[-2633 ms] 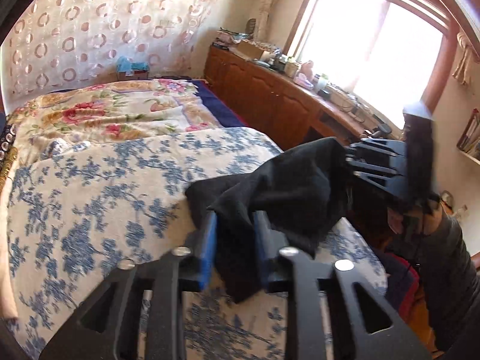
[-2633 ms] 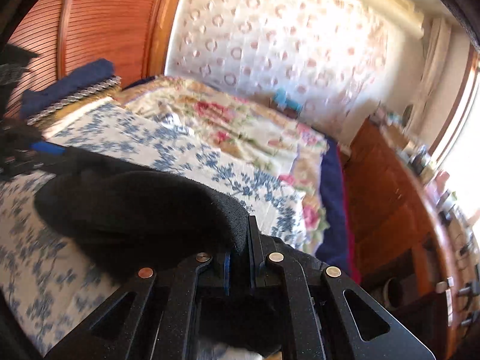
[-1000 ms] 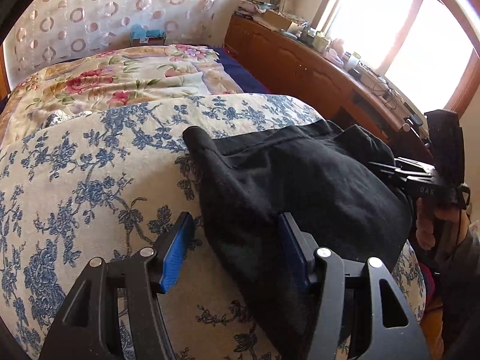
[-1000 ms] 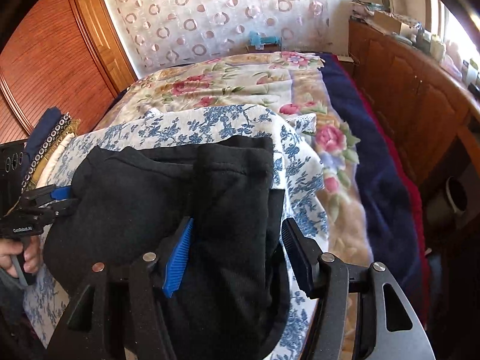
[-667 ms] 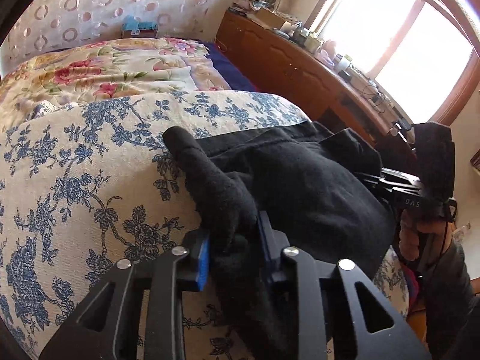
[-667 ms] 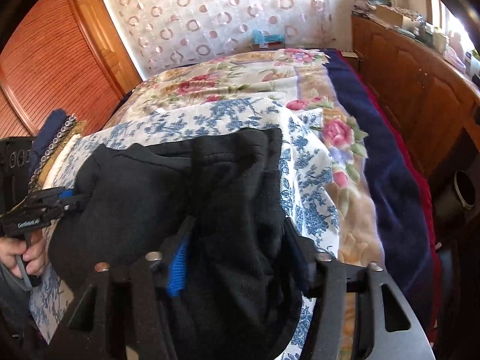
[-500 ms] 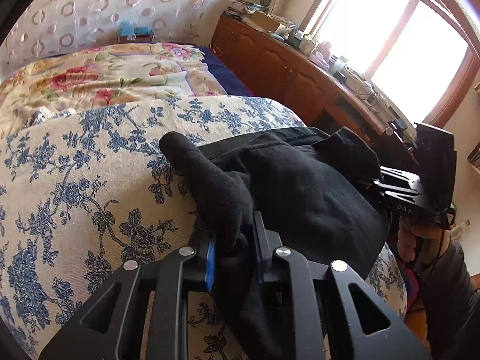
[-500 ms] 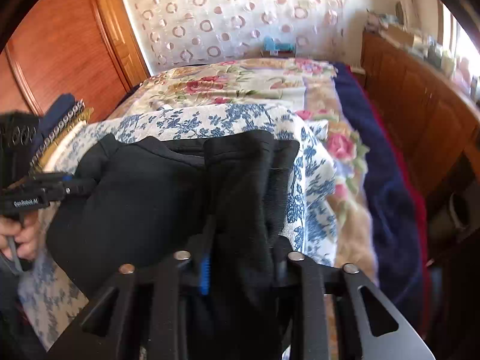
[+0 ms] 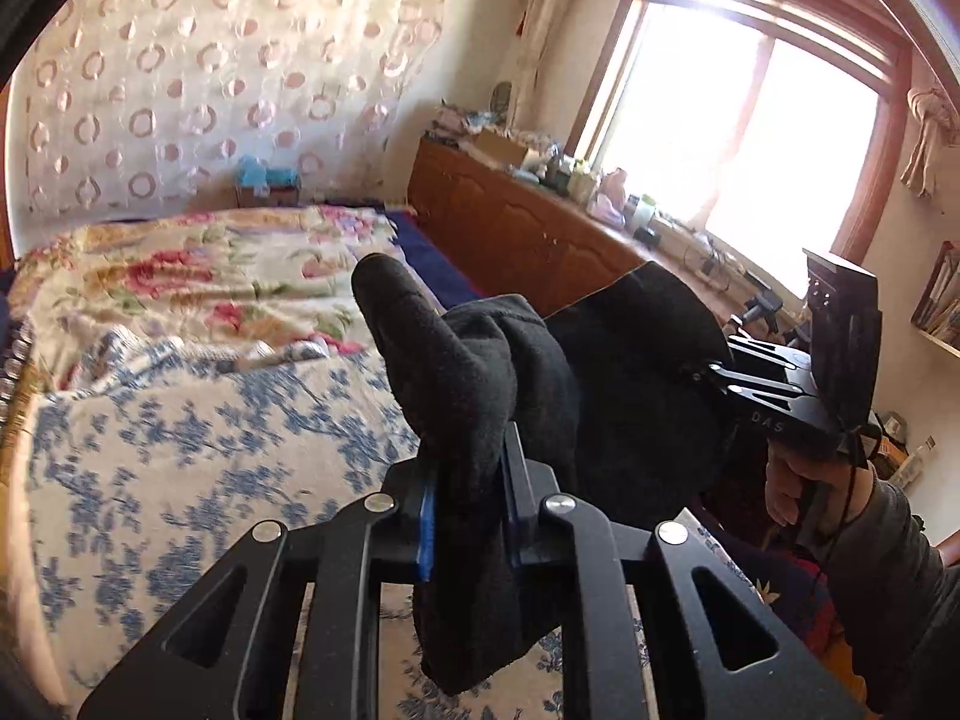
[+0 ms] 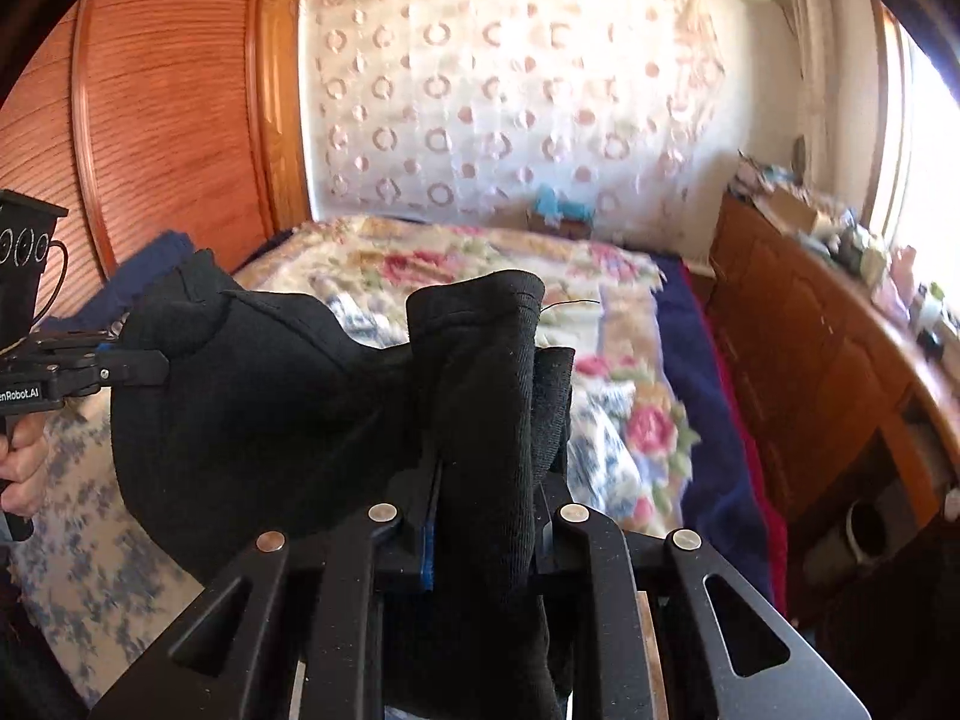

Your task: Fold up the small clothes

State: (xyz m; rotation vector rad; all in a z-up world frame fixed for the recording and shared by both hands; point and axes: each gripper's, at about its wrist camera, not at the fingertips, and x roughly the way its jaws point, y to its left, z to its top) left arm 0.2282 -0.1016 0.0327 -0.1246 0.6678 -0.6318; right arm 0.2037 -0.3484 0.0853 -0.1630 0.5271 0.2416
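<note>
Both grippers are clamped on one black garment (image 9: 630,396), which hangs in the air between them above the bed (image 9: 180,432).

The left gripper (image 9: 468,510) has its jaws drawn nearly together, a thick bunch of the dark fabric pinched between the blue-edged pads; a rounded lobe of cloth stands up past the fingertips and a tail droops below them. The right gripper (image 10: 486,516) is likewise almost closed on a folded edge of the same garment (the cloth fills the narrow gap entirely). In the left wrist view it shows at the far side of the garment (image 9: 714,375), gripped by a hand (image 9: 798,486) in a grey sleeve.

Counted: two grippers, one garment, one bed with a blue-flowered cover (image 10: 90,540) and a rose-patterned quilt (image 10: 480,264) behind it.
</note>
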